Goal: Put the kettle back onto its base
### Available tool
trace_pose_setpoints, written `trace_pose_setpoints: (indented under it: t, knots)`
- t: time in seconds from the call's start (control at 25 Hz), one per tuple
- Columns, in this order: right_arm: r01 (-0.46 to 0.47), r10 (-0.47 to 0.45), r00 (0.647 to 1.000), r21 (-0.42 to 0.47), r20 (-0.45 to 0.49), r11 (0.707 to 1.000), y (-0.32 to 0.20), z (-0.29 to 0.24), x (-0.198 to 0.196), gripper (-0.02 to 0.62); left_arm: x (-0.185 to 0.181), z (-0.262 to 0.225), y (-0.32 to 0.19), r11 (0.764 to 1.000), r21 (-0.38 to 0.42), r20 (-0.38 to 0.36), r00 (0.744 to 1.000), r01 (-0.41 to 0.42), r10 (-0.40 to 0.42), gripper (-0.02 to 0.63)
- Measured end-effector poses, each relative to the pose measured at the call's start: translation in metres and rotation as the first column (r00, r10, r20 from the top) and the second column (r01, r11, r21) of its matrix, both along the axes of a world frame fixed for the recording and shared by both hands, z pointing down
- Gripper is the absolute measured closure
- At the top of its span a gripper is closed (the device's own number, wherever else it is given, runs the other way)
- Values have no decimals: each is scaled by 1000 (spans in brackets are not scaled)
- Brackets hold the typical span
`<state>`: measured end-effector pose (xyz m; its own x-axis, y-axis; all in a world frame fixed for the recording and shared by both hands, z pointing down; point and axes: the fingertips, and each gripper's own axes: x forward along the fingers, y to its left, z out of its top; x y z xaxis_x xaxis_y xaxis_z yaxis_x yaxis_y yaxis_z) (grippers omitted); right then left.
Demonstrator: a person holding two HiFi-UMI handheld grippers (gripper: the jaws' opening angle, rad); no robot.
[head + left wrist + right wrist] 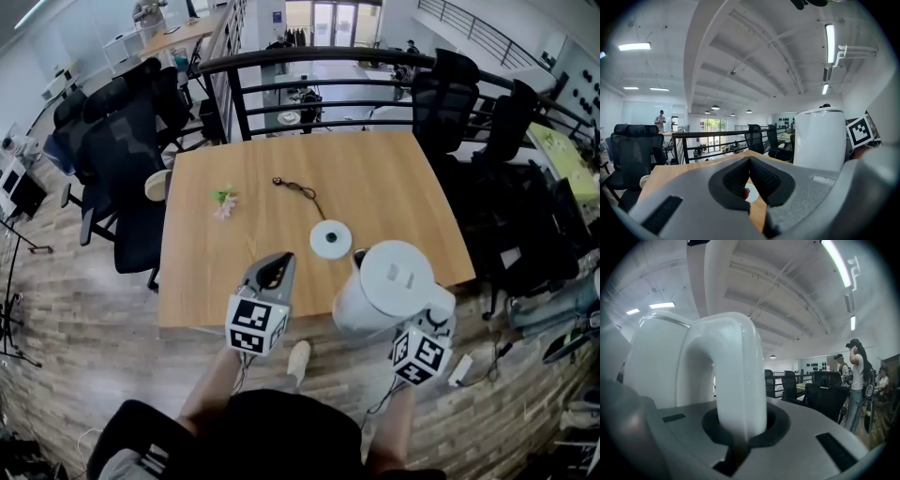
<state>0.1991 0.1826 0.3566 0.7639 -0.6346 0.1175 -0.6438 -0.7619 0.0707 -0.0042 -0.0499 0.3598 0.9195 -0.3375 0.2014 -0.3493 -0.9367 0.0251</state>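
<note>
The kettle (pixel 389 281) hung over the near edge of the desk (pixel 394 169), close to the round base (pixel 330 239) lying on the desk but not on it. The right gripper (pixel 437 319) had its jaws clamped on the kettle's handle (pixel 738 376). The left gripper (pixel 277 264), to the kettle's left, had its jaws pressed together on nothing.
</note>
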Motion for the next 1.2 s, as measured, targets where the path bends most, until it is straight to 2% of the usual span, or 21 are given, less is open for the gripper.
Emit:
trace_pose_setpoints:
  t: [0.68, 1.0, 1.2]
  knots:
    - [6, -5, 999, 32, -46, 999, -101, 5, 84, 583, 77, 27, -96, 999, -32, 23, 1000, -9, 10, 604]
    - [81, -78, 995, 44, -65, 996, -148, 19, 106, 583, 93, 48, -120, 999, -42, 43, 999, 26, -25, 604]
    - [137, -134, 988, 40, -77, 990, -177, 22, 120, 583, 93, 57, -133, 995, -56, 70, 994, 83, -79, 604]
